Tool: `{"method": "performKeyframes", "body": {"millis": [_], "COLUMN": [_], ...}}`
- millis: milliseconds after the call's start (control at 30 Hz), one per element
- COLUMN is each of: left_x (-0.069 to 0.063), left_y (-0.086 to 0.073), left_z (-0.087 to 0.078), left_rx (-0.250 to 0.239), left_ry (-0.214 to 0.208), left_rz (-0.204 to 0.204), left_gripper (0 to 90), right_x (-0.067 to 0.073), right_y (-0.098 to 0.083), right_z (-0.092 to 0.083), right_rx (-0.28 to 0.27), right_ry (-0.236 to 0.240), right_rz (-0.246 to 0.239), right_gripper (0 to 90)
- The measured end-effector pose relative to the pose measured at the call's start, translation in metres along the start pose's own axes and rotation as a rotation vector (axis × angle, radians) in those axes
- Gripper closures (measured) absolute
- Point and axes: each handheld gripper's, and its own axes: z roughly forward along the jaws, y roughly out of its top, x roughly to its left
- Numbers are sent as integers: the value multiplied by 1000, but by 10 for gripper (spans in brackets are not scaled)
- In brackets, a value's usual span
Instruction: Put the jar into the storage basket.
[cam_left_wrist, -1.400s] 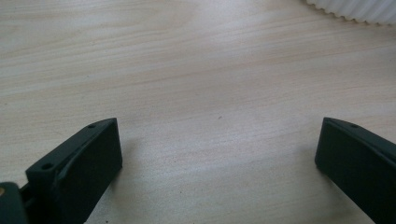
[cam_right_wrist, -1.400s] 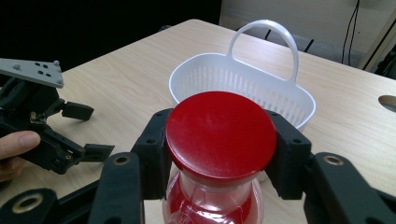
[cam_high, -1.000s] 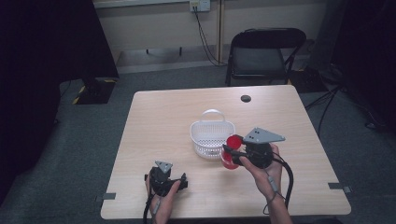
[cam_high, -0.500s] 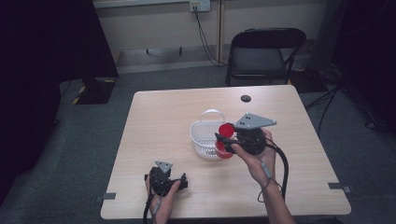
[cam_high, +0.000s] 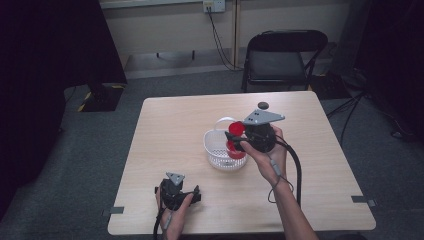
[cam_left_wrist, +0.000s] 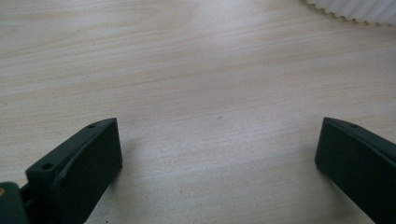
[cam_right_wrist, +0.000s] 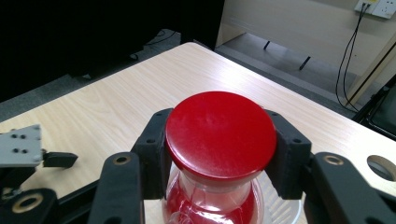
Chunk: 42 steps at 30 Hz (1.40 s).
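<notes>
Right tool (cam_high: 234, 136) pinching red hourglass (cam_right_wrist: 219, 140) at frame centre; should lower upright into white basket (cam_high: 216, 156). Left tool (cam_left_wrist: 210, 158) spread, idle.

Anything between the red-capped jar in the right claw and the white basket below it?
Nothing visible. The right claw grips the jar just under its red cap, right over the open basket; the left claw rests well aside.
</notes>
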Motion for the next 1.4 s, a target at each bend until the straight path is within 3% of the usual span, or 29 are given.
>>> {"method": "performKeyframes", "body": {"millis": [467, 933, 1400], "left_x": [0, 0, 0], "left_y": [0, 0, 0], "left_z": [0, 0, 0], "left_rx": [0, 0, 0], "left_ry": [0, 0, 0], "left_rz": [0, 1, 0], "left_gripper": [3, 3, 3], "right_x": [-16, -21, -18], "right_y": [-3, -33, -52], "right_z": [38, 73, 91], "right_rx": [36, 113, 149], "right_ry": [3, 10, -8], "right_rz": [12, 65, 79], "right_gripper": [483, 483, 483]}}
